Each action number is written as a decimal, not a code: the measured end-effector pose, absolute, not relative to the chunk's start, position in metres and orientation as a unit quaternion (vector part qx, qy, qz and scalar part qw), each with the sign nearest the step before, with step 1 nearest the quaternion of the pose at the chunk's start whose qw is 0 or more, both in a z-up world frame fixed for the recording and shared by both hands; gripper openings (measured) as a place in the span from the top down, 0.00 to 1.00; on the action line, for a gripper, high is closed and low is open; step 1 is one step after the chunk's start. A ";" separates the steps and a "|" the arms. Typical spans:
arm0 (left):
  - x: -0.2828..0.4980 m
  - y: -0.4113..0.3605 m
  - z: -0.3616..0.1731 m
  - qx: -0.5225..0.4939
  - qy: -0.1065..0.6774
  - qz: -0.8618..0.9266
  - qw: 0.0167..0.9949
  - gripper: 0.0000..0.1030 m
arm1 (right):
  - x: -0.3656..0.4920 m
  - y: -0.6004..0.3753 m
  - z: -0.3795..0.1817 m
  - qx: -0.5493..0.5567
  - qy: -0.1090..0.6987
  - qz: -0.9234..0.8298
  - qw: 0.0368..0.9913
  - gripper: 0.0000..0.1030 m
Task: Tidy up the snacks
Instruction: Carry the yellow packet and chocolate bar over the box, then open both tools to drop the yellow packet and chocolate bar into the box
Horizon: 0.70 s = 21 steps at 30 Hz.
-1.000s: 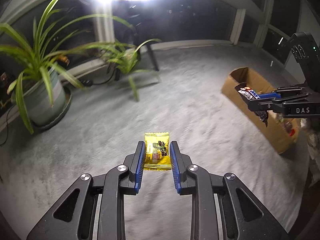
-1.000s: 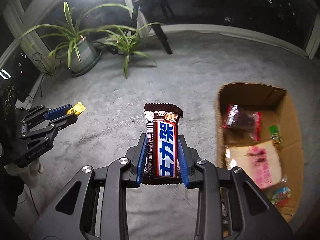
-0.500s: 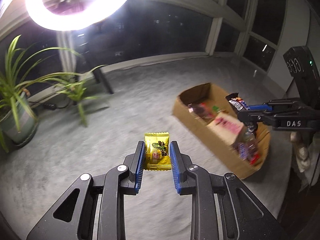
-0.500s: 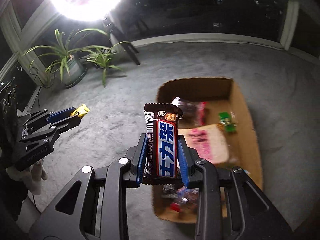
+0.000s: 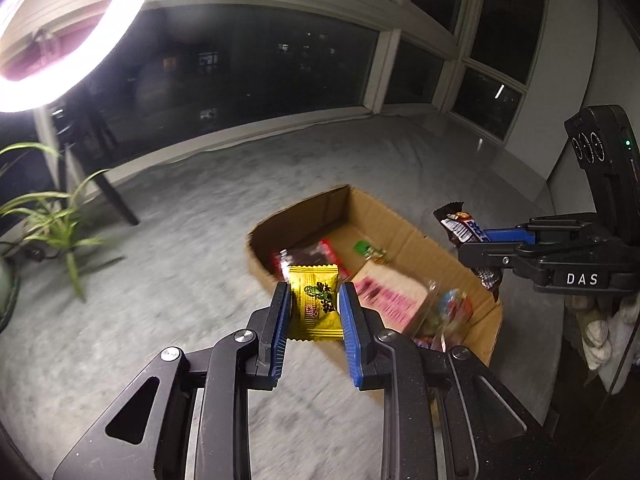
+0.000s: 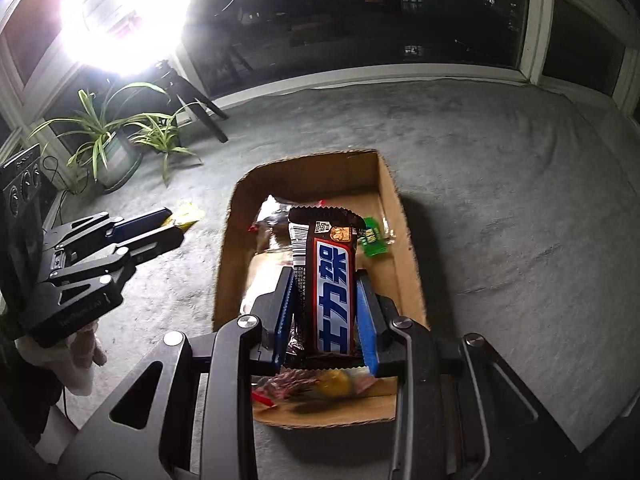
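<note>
Snacks carried over cardboard box (image 6: pixel 404 216)
Left tongs (image 5: pixel 314 312) clamped on light, crinkly yellow sachet (image 5: pixel 314 300); right tongs (image 6: pixel 324 312) pinching stiffer chocolate bar (image 6: pixel 328 280) mid-length, slippery wrapper

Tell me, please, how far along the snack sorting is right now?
Done: several packets already lie in the cardboard box. In hand: the left gripper grips a yellow candy packet; the right gripper grips a chocolate bar over the box. Left: dropping both in.

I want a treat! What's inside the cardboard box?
Inside the cardboard box: a dark red-edged packet, a green candy, a pink packet. The held chocolate bar hides more.
</note>
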<state>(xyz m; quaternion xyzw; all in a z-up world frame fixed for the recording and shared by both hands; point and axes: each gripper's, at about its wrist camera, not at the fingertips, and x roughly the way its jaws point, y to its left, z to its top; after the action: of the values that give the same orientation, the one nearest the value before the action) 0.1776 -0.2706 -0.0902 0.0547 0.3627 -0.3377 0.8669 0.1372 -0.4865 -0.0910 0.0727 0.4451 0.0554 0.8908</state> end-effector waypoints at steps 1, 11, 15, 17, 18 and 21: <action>0.180 -0.277 -0.091 0.054 0.364 -0.339 0.866 0.78 | 0.139 -0.489 -0.092 0.072 0.445 0.055 0.891 0.71; 0.198 -0.315 -0.100 0.062 0.377 -0.327 0.864 0.78 | 0.163 -0.502 -0.111 0.075 0.458 0.065 0.883 0.71; 0.206 -0.322 -0.104 0.058 0.385 -0.320 0.864 0.78 | 0.170 -0.505 -0.119 0.076 0.465 0.069 0.879 0.71; 0.209 -0.325 -0.104 0.054 0.387 -0.317 0.864 0.78 | 0.171 -0.506 -0.121 0.076 0.467 0.069 0.878 0.71; 0.209 -0.326 -0.104 0.054 0.386 -0.316 0.865 0.78 | 0.172 -0.507 -0.123 0.077 0.468 0.070 0.878 0.71; 0.209 -0.330 -0.103 0.059 0.385 -0.318 0.865 0.78 | 0.175 -0.507 -0.125 0.077 0.471 0.072 0.876 0.71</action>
<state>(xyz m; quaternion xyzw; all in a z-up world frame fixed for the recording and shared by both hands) 0.2092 -0.3301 -0.1034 0.0590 0.3847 -0.3175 0.8647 0.1751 -0.5066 -0.1253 0.0769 0.4705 0.0722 0.8760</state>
